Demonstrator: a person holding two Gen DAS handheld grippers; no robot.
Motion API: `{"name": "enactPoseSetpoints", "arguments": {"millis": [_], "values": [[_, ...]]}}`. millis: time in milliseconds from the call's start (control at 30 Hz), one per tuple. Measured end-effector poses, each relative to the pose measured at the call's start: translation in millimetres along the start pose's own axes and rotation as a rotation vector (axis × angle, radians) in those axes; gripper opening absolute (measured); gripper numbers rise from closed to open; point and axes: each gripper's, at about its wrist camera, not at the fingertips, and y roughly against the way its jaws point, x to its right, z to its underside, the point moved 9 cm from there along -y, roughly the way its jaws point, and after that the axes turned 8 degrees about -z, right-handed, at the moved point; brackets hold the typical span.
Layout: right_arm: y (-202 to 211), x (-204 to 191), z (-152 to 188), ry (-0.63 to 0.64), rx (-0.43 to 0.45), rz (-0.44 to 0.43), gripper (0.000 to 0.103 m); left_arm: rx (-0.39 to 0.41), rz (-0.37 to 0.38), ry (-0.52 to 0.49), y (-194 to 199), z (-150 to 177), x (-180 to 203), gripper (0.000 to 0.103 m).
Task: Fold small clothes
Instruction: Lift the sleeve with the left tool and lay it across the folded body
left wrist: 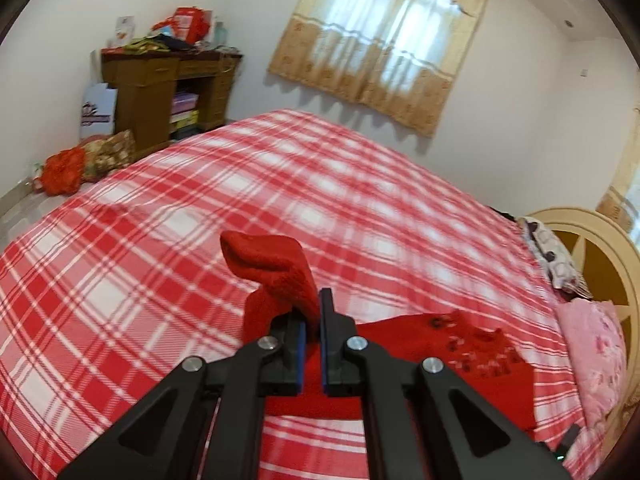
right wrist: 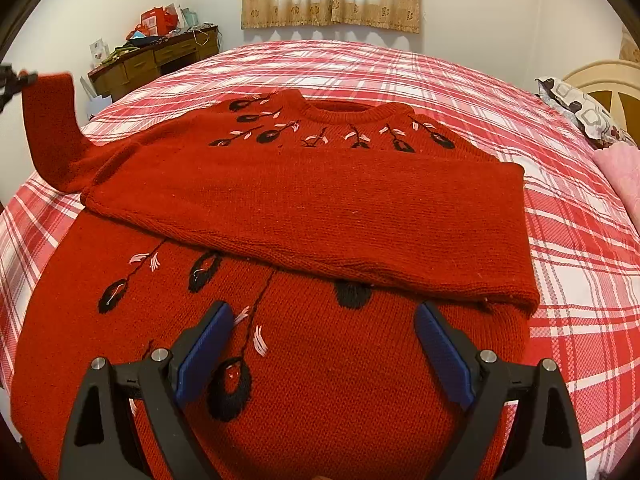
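Matt knitted sweater (right wrist: 320, 200), woven plaid bedspread (right wrist: 580, 240)

Soft daylight glows through the curtained window (left wrist: 384, 36) far ahead of the jaws, blown out at its centre. Both views are evenly bright, slightly motion-smeared, with weak shadows. Fisheye bulges the bed (right wrist: 580, 240); corners vignette black.

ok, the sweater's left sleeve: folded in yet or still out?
Still out. The left hand-held gripper is shut on the left sleeve, lifted off the bed; only the other sleeve lies folded across the sweater.
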Motion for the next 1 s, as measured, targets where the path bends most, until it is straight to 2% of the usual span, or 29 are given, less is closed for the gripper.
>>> {"name": "enactPoseSetpoints", "arguments": {"millis": [567,833,1000], "values": [[0,0,0,-0.001,0.001,0.001,0.093,0.097,0.192,-0.099,46,-22,146,0.005],[0,0,0,-0.002,0.002,-0.001,0.093,0.097,0.283,-0.167,48,-4,213,0.005],[0,0,0,-0.003,0.002,-0.002,0.093,0.074,0.318,-0.228,34,30,254,0.005]]}}
